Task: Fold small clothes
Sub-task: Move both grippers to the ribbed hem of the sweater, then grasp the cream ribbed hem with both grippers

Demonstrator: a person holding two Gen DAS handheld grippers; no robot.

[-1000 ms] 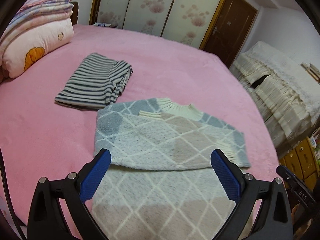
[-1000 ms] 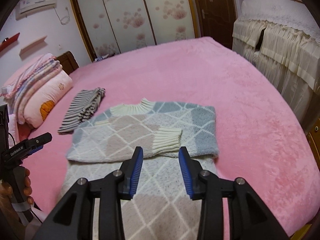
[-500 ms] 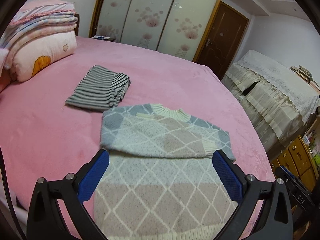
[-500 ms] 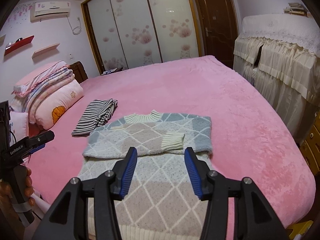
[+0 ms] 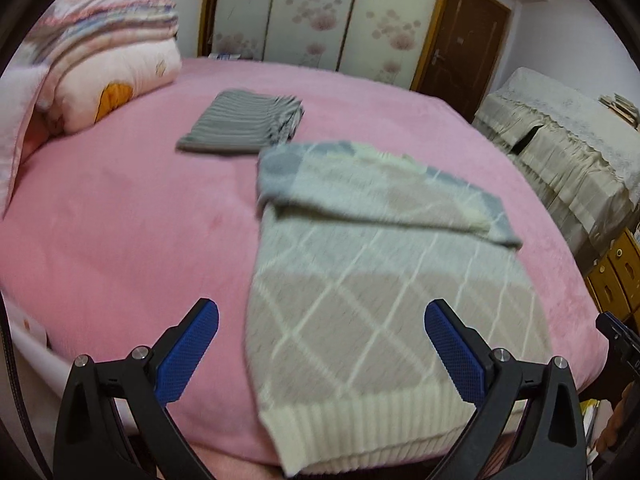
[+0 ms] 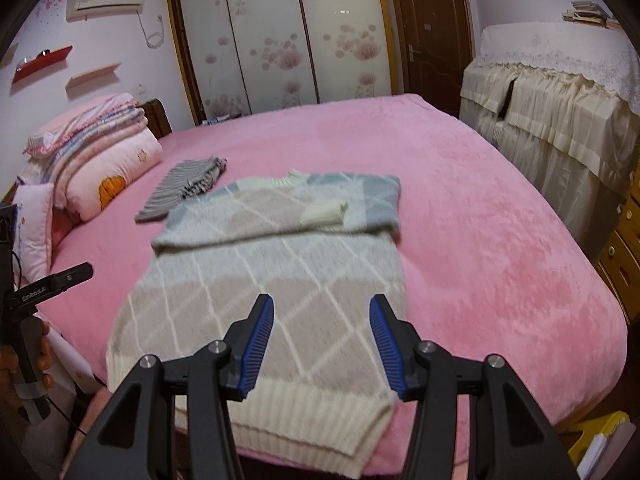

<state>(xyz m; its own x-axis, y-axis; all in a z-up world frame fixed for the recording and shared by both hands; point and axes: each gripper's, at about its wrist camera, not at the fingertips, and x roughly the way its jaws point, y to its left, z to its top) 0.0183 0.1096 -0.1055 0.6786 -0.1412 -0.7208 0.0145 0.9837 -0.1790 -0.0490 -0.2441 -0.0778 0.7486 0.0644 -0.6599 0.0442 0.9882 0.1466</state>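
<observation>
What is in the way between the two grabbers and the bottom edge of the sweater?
Nothing visible. The left gripper and right gripper both hover with open jaws over the sweater, near its ribbed hem. The striped garment lies folded farther back on the bed, apart from the hem.

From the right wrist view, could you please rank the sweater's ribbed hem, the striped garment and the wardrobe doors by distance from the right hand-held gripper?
1. Ribbed hem, just below the right hand-held gripper.
2. Striped garment, further up the bed on the left.
3. Wardrobe doors, on the far wall.
</observation>
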